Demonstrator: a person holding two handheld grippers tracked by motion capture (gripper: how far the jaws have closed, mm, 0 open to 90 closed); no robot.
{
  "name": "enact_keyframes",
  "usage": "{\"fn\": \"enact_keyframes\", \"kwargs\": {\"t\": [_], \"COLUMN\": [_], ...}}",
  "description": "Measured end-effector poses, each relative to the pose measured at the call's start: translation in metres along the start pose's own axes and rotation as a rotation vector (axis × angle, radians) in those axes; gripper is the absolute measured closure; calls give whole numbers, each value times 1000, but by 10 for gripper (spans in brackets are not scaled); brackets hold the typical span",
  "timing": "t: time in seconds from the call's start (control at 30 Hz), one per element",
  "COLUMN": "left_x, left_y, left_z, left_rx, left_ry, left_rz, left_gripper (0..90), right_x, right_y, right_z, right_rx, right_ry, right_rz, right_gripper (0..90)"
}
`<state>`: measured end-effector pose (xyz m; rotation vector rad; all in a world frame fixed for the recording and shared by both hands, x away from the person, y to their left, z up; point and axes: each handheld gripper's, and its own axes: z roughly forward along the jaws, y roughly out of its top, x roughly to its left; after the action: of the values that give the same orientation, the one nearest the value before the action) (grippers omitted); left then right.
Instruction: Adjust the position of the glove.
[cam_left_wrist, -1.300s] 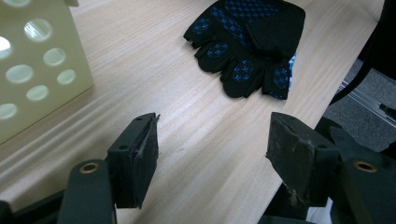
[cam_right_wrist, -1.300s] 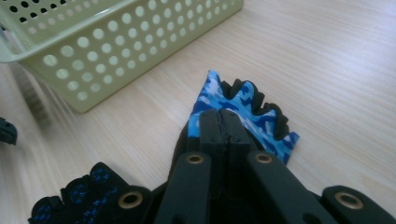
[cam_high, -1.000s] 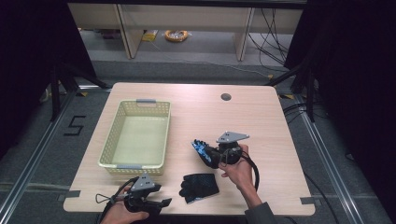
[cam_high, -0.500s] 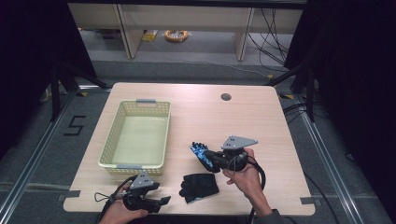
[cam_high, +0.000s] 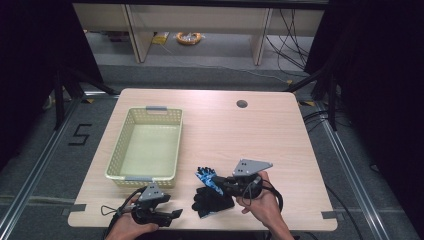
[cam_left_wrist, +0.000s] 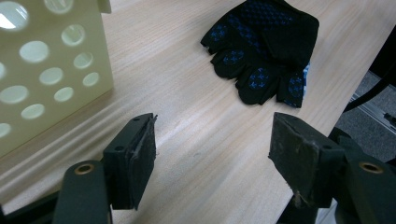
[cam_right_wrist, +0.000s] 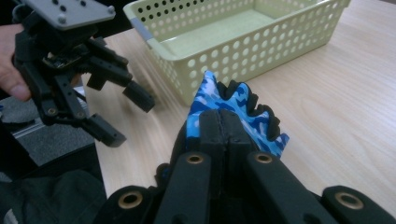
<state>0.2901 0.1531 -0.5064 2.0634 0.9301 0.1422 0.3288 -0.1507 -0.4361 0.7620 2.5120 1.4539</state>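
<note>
1. The right gripper is held at the near right of the light wooden table, its two black jaws pressed together on the cuff edge of a blue camouflage-patterned fabric glove.
2. In the right gripper view, that glove is seen standing up from the pinching jaws, its short black-edged fingers fanned out above the table surface.
3. The right hand is wrapped around the gripper's handle, and a grey three-cornered plate is carried on top of the gripper.
4. A second glove, black with blue dotted grip, is laid flat on the table just near of the pinched one, close to the near edge.
5. In the left gripper view this black glove is seen beyond the jaws, palm side up, apart from them.
6. The left gripper is held at the near left edge of the table, its jaws spread wide with nothing between them.
7. In the right gripper view the left gripper is seen at the left, off the table's edge, with its jaws apart.
8. A pale yellow perforated plastic basket is set on the left half of the table, just far of the left gripper and left of the gloves.
9. A round dark hole is seen in the far part of the table.
</note>
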Motion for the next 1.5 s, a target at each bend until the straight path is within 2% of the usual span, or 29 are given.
{"fn": "enact_keyframes", "kwargs": {"t": [0.03, 0.07, 0.23, 0.27, 0.33, 0.37, 0.53, 0.63, 0.67, 0.7, 0.77, 0.8, 0.83, 0.87, 1.0, 1.03, 1.07, 1.1, 1.17, 1.23, 1.27, 1.3, 1.33, 1.37, 1.43, 1.47, 1.5], "left_x": [0, 2, 2, 1, 0, 1, 1, 1, -1, -1, -2, -4, -4, -6, -11, -12, -12, -14, -14, -16, -18, -16, -19, -18, -20, -19, -18], "left_y": [0, 1, 1, 1, 1, 1, 2, 3, 3, 4, 5, 6, 7, 8, 11, 12, 14, 14, 17, 19, 20, 21, 21, 22, 22, 23, 23], "left_z": [0, -2, -2, -1, 0, -1, -1, -1, 1, 1, 1, 2, 3, 5, 13, 16, 19, 21, 25, 28, 30, 31, 33, 34, 36, 37, 38], "left_rx": [3, 18, 17, 1, -7, 4, -1, -4, -20, -20, -25, -27, -20, -20, -2, -3, -5, 5, 6, 18, 17, 26, 28, 39, 38, 45, 49], "left_ry": [4, 5, 6, 5, 4, 2, -9, -19, -28, -32, -51, -56, -65, -68, -86, -92, -99, -101, -107, -108, -114, -116, -117, -112, -117, -117, -114], "left_rz": [3, 34, 36, 18, 11, 26, 11, 4, -30, -13, -20, -23, -12, -17, 17, 21, 33, 21, 43, 36, 32, 65, 30, 59, 47, 71, 79], "left_gripper": [312, 312, 311, 312, 312, 312, 312, 312, 312, 312, 314, 315, 318, 322, 350, 356, 369, 369, 373, 380, 389, 394, 394, 397, 404, 406, 414], "right_x": [-1, 2, 6, 7, 8, 9, 14, 17, 18, 19, 20, 23, 21, 22, 23, 24, 25, 25, 24, 23, 23, 20, 20, 17, 14, 13, 11], "right_y": [-1, -3, -11, -15, -17, -20, -31, -37, -40, -42, -44, -45, -46, -47, -49, -50, -50, -50, -50, -49, -49, -49, -49, -50, -54, -56, -59], "right_z": [1, 2, 4, 6, 7, 7, 11, 15, 16, 17, 19, 20, 21, 21, 23, 23, 21, 21, 18, 10, 5, 0, -4, -9, -16, -18, -20], "right_rx": [-6, 13, 40, 51, 60, 72, 105, 128, 140, 152, 156, 160, 163, 161, 178, 174, 174, 174, 160, 145, 129, 128, 131, 132, 155, 156, 174], "right_ry": [-3, 14, 34, 44, 46, 50, 92, 102, 102, 106, 124, 117, 118, 116, 125, 120, 109, 109, 106, 74, 53, 31, 1, -34, -95, -114, -131], "right_rz": [-39, -27, -35, -43, -37, -39, -41, -35, -23, -16, -26, 1, -17, -14, -9, 3, 22, 22, 28, 34, 45, 40, 47, 37, 41, 52, 68], "right_gripper": [897, 897, 897, 897, 897, 897, 896, 895, 895, 895, 894, 893, 891, 891, 861, 834, 762, 762, 740, 739, 737, 734, 732, 730, 727, 727, 724]}}
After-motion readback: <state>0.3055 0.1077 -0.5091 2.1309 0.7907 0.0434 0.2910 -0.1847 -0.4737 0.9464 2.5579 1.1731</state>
